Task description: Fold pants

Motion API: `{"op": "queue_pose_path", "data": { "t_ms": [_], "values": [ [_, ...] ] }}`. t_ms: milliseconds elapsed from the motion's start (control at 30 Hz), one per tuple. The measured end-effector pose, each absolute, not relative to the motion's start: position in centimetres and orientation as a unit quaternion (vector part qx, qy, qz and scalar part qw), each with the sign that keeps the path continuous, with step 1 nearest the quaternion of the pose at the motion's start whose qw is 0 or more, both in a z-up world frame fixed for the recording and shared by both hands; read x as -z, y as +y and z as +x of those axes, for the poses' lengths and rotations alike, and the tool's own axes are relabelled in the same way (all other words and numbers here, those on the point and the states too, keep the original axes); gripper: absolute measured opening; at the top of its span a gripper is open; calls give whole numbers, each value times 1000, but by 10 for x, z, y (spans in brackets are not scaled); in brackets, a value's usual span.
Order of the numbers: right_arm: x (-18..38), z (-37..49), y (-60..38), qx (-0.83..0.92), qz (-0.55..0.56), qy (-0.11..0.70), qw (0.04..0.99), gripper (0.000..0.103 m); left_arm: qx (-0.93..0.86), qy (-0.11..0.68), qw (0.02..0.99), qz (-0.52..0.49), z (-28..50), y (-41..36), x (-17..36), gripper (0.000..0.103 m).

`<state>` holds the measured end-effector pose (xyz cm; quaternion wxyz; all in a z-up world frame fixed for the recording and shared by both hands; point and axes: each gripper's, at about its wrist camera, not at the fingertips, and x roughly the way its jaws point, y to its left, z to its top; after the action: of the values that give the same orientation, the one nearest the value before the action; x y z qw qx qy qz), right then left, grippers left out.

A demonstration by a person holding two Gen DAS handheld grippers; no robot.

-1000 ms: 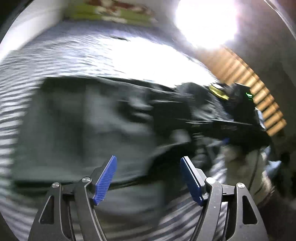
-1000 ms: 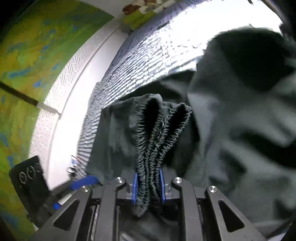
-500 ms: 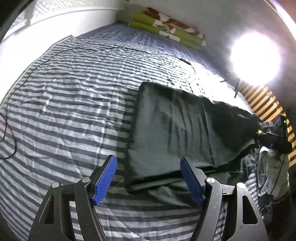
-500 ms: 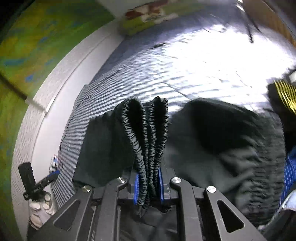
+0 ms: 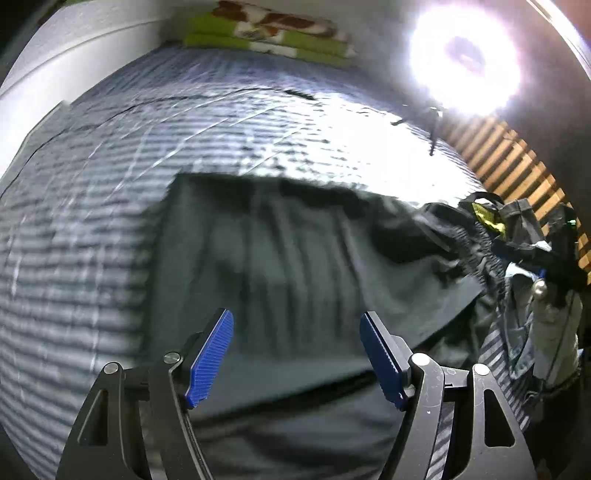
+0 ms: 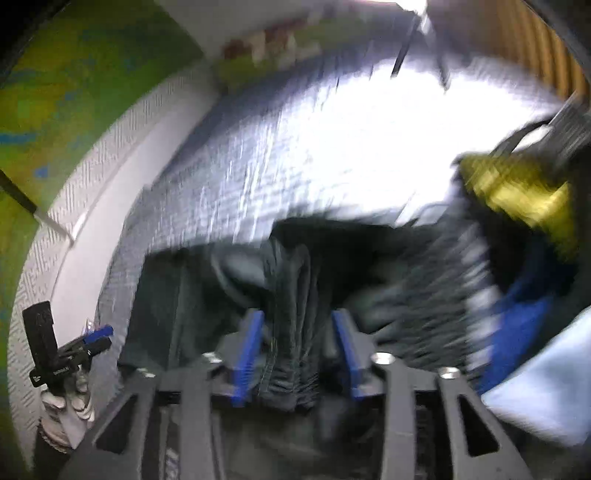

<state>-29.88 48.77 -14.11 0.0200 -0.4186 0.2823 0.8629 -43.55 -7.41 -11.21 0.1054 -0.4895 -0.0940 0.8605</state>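
Right gripper (image 6: 297,325) jaws opening around bunched pants (image 6: 291,354) waistband, pads clear of it, clothes pile (image 6: 517,206) to its right, left gripper (image 5: 296,354) wide and empty above folded legs, striped bed (image 5: 92,229) beyond

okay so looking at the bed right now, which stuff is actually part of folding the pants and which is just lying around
Part of the job:
- dark pants, laid on the striped bedsheet
- left gripper, open and empty above them
- right gripper, jaws opening with the elastic waistband between them

Just lying about:
- green patterned bedding at the far end
- heap of other clothes at the bed's edge
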Motion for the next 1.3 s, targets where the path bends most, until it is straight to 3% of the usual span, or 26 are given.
{"op": "queue_pose_path", "data": {
  "t_ms": [167, 267, 433, 600, 700, 800, 833, 933, 1000, 1167, 1300],
  "values": [
    [131, -301, 526, -871, -412, 260, 66, 56, -855, -80, 85, -505, -485, -60, 131, 74],
    [159, -319, 545, -846, -455, 275, 46, 58, -844, -112, 61, -521, -506, -73, 155, 74],
    [190, -337, 554, -829, -498, 235, 95, 58, -838, -120, 46, -531, -517, -84, 186, 74],
    [207, -319, 585, -815, -487, 309, 53, 61, -845, -88, 60, -524, -518, -74, 189, 82],
    [209, -323, 572, -826, -486, 280, 48, 64, -849, -85, 60, -518, -519, -71, 192, 86],
    [209, -324, 565, -825, -488, 282, 37, 34, -854, -71, 55, -513, -516, -67, 192, 87],
    [208, -321, 564, -825, -484, 288, 42, 28, -855, -68, 52, -512, -515, -66, 193, 87],
    [188, -308, 559, -840, -464, 278, 48, 14, -857, -66, 49, -509, -512, -64, 192, 87],
    [167, -293, 559, -856, -446, 253, 69, 13, -857, -65, 52, -509, -512, -63, 193, 87],
    [186, -305, 547, -839, -501, 169, 129, 20, -858, -59, 49, -508, -513, -57, 193, 89],
    [152, -288, 551, -862, -449, 200, 125, 40, -854, -89, 57, -509, -512, -68, 183, 88]
  ]
}}
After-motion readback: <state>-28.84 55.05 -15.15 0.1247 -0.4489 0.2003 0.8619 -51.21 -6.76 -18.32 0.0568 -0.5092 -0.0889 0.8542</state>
